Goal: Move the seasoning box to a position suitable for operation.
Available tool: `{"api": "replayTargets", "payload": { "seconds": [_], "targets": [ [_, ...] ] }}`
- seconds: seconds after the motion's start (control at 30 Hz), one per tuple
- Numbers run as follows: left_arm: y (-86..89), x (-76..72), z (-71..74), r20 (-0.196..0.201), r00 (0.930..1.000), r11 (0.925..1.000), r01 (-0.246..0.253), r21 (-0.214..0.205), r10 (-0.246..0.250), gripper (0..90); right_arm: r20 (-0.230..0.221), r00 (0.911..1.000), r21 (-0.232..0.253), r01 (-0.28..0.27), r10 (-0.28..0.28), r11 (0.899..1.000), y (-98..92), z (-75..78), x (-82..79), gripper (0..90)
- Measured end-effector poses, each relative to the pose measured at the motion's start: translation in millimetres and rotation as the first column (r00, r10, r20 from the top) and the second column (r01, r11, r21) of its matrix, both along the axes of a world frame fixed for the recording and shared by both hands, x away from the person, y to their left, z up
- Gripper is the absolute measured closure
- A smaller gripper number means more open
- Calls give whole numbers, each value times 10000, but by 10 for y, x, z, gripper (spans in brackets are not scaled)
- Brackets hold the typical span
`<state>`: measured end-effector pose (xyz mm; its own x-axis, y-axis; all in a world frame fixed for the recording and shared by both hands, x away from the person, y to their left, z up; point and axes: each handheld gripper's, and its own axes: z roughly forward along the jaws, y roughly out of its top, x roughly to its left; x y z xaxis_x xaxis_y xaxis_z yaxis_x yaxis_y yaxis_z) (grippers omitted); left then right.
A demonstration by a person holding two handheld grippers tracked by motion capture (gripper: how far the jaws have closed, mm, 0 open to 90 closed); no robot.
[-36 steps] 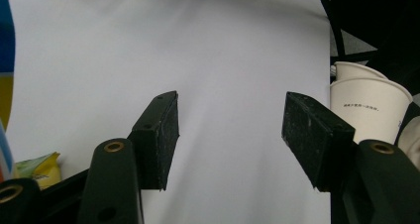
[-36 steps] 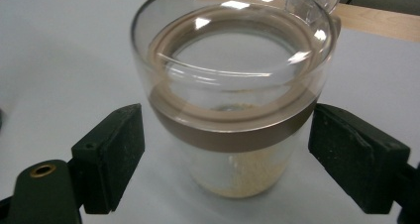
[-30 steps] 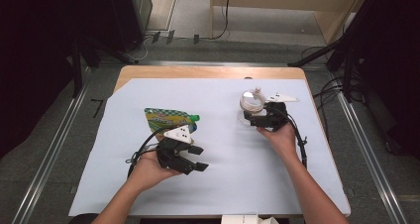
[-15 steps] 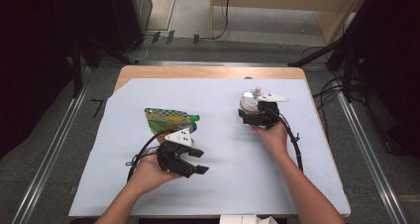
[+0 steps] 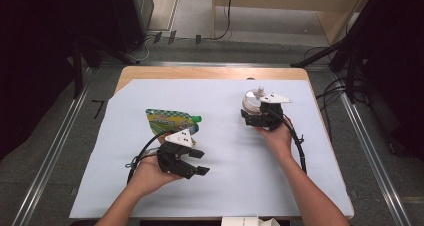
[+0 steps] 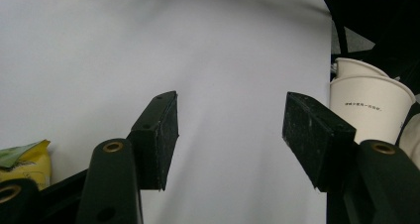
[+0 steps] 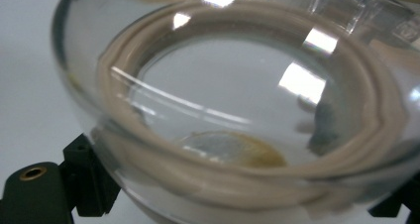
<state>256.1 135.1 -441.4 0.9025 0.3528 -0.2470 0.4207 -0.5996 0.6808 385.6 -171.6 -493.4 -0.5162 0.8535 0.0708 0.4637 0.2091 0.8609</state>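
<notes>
White paper (image 5: 225, 186) covers the wooden table, probably to keep the surface clean for the work. At the far right, the right gripper (image 5: 255, 117) is closed around a clear glass lid (image 7: 237, 110) with a beige rim, holding it tilted, maybe to carry it. The left gripper (image 5: 192, 162) waits with jaws apart and empty near the green and yellow pouch (image 5: 170, 121).

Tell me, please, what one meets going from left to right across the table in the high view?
Green and yellow pouch → left gripper → clear glass jar → right gripper, up against the jar.
</notes>
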Motion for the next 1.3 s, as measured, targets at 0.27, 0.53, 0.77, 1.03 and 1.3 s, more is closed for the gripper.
{"api": "replayTargets", "payload": {
  "seconds": [0.27,0.53,0.77,1.03,1.3],
  "targets": [
    [-10,0,13,34,10000,10000,-10,-39,10,394,86,9992,124,-390,389,9992,16,171,-233,119],
    [-4,8,18,31,10000,9999,0,-142,1,395,-32,9964,4,-848,848,9964,47,266,-515,119],
    [-1,14,26,52,10000,9997,-11,-226,13,396,-336,9920,-17,-1217,1216,9926,106,233,-743,119],
    [-4,28,29,67,10000,9996,9,-270,-7,396,-456,9844,-107,-1708,1701,9853,219,197,-998,119],
    [-6,45,34,111,9999,9997,5,-245,-2,396,-522,9801,-123,-1924,1915,9812,292,151,-1147,119]
  ]
}}
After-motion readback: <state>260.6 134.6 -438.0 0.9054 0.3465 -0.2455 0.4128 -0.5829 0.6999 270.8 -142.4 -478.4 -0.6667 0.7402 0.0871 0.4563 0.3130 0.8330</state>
